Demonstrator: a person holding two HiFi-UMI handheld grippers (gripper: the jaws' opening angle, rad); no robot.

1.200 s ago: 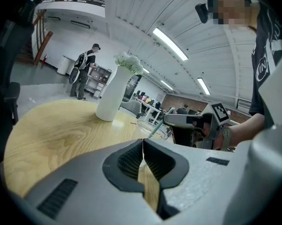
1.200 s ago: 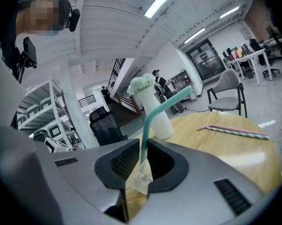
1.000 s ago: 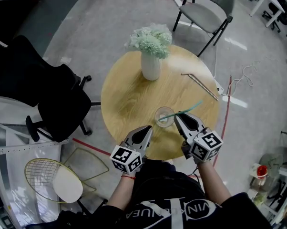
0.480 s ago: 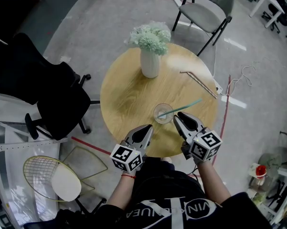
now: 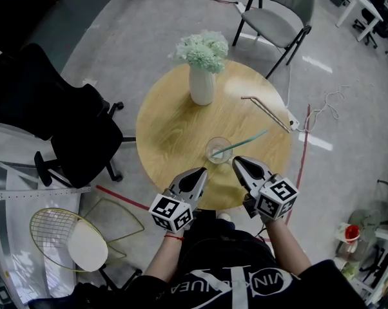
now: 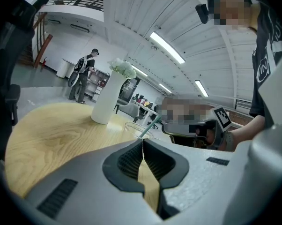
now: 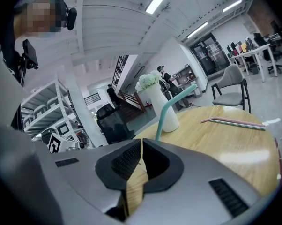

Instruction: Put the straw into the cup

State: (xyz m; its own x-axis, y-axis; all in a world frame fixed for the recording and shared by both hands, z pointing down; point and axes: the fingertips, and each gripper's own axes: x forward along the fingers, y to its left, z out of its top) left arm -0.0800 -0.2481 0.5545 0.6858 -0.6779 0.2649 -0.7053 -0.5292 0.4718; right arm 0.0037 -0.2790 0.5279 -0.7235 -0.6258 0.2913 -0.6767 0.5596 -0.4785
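A clear cup stands near the front edge of the round wooden table. A teal straw sits in it, its lower end inside and its top leaning out to the right. My right gripper is just in front and to the right of the cup, under the straw, jaws shut with nothing between them. In the right gripper view the straw rises beyond the closed tips. My left gripper is shut and empty at the cup's front left; the cup shows just past its tips.
A white vase of pale green flowers stands at the table's far side. Two spare straws lie at the right. A black office chair is on the left, a grey chair beyond the table, a racket on the floor.
My right gripper has drawn back a little from the cup. The teal straw stays in the cup, leaning right. The left gripper has hardly moved.
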